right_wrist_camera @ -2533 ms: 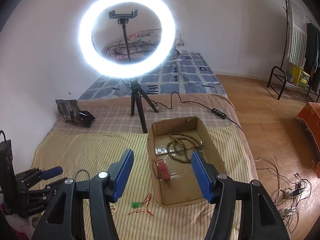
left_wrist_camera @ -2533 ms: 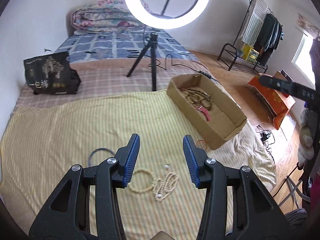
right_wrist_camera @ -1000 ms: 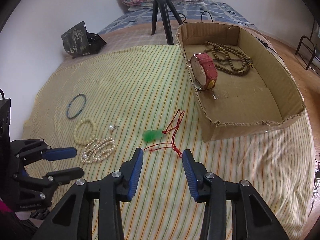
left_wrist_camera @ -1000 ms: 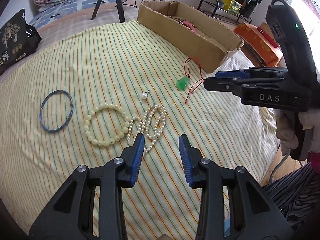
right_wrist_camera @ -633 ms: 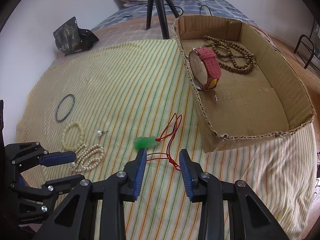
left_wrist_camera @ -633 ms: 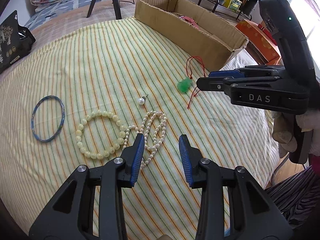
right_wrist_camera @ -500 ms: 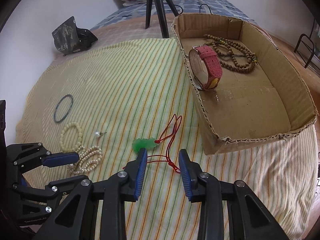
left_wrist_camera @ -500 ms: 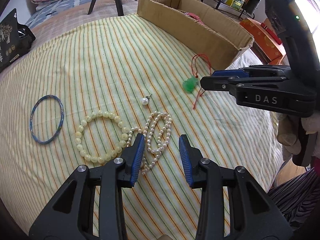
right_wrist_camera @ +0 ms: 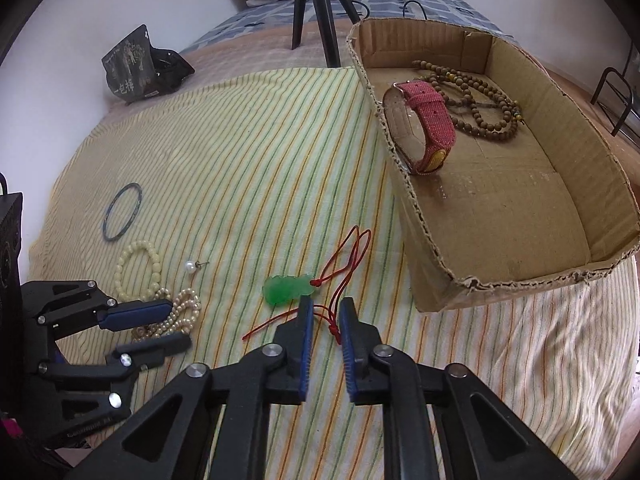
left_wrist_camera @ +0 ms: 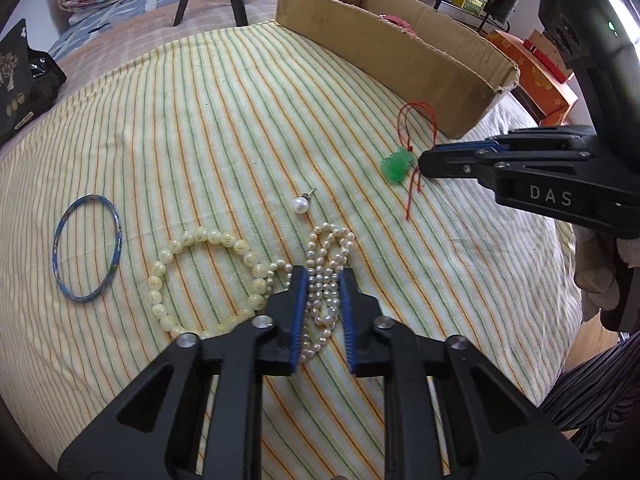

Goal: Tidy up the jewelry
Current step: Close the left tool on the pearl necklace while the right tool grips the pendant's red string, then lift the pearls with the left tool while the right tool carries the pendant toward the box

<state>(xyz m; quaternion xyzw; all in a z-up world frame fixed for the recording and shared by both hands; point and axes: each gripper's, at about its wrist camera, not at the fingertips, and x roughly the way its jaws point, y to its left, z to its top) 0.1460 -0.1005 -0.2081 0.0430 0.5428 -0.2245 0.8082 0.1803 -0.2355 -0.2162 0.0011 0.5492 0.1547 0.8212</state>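
Note:
My left gripper [left_wrist_camera: 323, 276] points down at the striped cloth, its jaws closing, the pads pressing a white pearl necklace [left_wrist_camera: 332, 240] that runs between them. A cream bead bracelet [left_wrist_camera: 199, 235] touches the necklace on its left. A blue bangle [left_wrist_camera: 92, 198] and a single pearl earring [left_wrist_camera: 300, 205] lie apart. My right gripper [right_wrist_camera: 325, 304] is closing too, pinching the red cord [right_wrist_camera: 348, 256] just below its green pendant [right_wrist_camera: 286, 288]. The cardboard box [right_wrist_camera: 500, 292] at the right holds a red watch [right_wrist_camera: 432, 116] and brown wooden beads [right_wrist_camera: 480, 135].
The yellow striped cloth [left_wrist_camera: 200, 100] covers a bed. A black bag [right_wrist_camera: 136, 68] sits at the far left, and tripod legs [right_wrist_camera: 316, 8] stand behind the box. An orange box [left_wrist_camera: 540, 80] is on the floor past the bed's right edge.
Both grippers sank a little toward the cloth and their jaws narrowed sharply. The left now holds the pearl necklace and the right the red cord.

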